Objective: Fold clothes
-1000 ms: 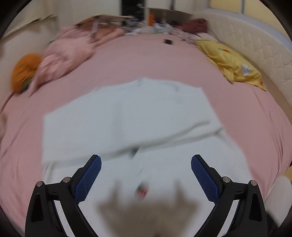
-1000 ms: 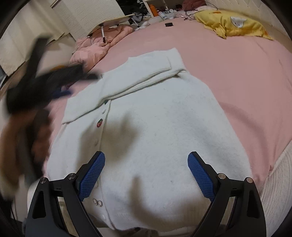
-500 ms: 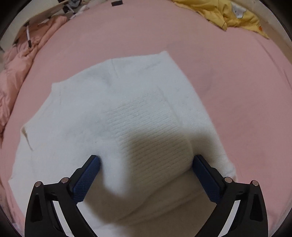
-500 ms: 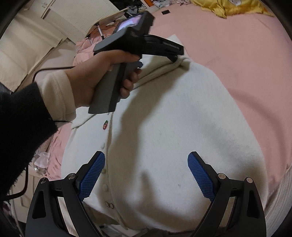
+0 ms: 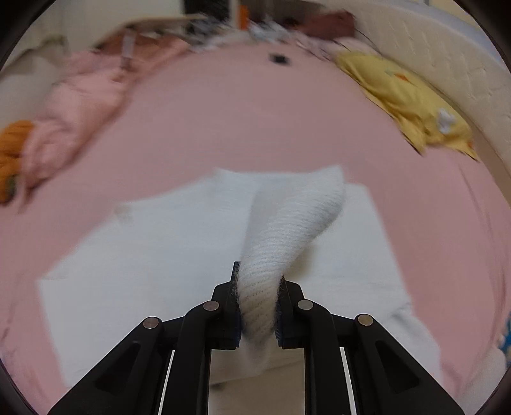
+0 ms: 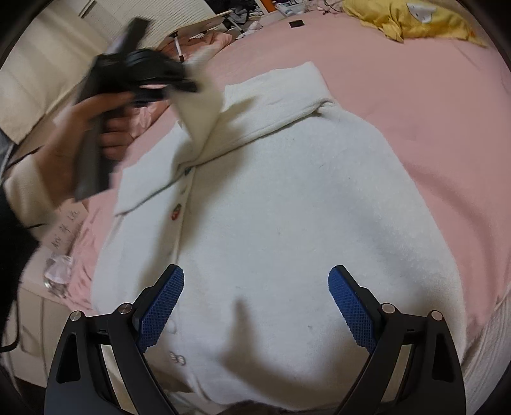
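White knit cardigan (image 6: 287, 204) lies spread front-up on a pink bed (image 6: 431, 95), its hem toward the bed's near edge and its row of buttons running up the middle, so the body is flat and ready to take a fold. The left tool (image 5: 257, 306) is clamped narrow on the ribbed cuff of one sleeve (image 5: 287, 223) and holds it raised above the body; from the right wrist view the sleeve rises from the shoulder up to that tool in a person's hand (image 6: 95, 127). Lifting by the cuff lets the whole sleeve swing as one piece, probably to be laid across the body. The right tool (image 6: 255, 306) hovers above the lower part of the cardigan with its blue pads wide apart, holding nothing. A yellow cloth (image 6: 415, 22) lies crumpled near the bed's far edge, well apart.
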Action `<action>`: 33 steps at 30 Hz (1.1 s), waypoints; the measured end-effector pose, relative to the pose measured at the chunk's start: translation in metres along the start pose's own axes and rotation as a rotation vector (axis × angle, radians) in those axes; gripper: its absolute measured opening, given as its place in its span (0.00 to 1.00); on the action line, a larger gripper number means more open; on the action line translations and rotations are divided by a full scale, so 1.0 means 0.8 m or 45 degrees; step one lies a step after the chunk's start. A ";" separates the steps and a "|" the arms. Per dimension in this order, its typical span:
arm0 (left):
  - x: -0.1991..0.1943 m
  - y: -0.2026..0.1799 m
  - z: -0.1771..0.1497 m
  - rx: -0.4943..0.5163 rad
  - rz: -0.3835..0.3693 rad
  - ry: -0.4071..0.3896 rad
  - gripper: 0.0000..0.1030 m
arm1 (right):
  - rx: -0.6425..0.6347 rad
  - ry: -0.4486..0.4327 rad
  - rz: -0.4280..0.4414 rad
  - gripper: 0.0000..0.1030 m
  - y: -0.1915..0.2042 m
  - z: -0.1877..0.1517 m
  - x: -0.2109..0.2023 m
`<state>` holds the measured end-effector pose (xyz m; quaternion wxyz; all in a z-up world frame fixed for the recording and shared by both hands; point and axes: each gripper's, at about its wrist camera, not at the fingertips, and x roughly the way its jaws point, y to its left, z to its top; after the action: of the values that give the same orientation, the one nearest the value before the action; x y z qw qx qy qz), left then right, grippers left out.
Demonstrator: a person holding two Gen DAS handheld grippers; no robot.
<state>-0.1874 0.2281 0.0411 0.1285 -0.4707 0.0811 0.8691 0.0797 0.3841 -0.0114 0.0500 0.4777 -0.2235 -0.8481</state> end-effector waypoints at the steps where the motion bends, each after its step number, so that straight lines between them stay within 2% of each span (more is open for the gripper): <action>1: -0.010 0.029 -0.004 -0.043 0.029 -0.025 0.15 | -0.014 -0.001 -0.015 0.90 0.002 -0.001 0.001; 3: -0.025 0.087 -0.015 -0.115 0.100 -0.057 0.15 | -0.041 -0.004 -0.044 0.90 0.005 -0.003 0.002; 9: -0.078 0.328 -0.036 -0.316 0.455 -0.059 0.15 | -0.071 0.017 -0.114 0.90 0.004 -0.013 0.007; 11: -0.101 0.404 -0.057 -0.378 0.607 -0.055 0.15 | -0.067 0.016 -0.128 0.90 0.002 -0.016 0.005; 13: -0.124 0.479 -0.077 -0.481 0.714 -0.053 0.15 | -0.068 0.015 -0.163 0.90 0.002 -0.015 0.007; 16: -0.151 0.566 -0.110 -0.601 0.812 -0.047 0.15 | -0.094 0.045 -0.213 0.90 0.009 -0.018 0.015; 19: -0.169 0.627 -0.142 -0.663 0.889 -0.040 0.15 | -0.149 0.070 -0.253 0.90 0.021 -0.020 0.023; 23: -0.138 0.675 -0.177 -0.655 0.927 0.085 0.15 | -0.226 0.105 -0.291 0.90 0.037 -0.024 0.033; 26: -0.099 0.675 -0.213 -0.614 0.933 0.188 0.15 | -0.250 0.124 -0.321 0.90 0.043 -0.025 0.039; 31: -0.047 0.668 -0.289 -0.662 0.996 0.380 0.16 | -0.272 0.147 -0.365 0.90 0.049 -0.025 0.046; 33: -0.037 0.671 -0.309 -0.673 1.020 0.416 0.22 | -0.283 0.155 -0.377 0.90 0.049 -0.025 0.048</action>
<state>-0.1358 -0.3533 -0.0574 -0.3530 -0.5490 0.0517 0.7559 0.0707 0.3306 -0.0336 -0.0093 0.5472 -0.0522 -0.8353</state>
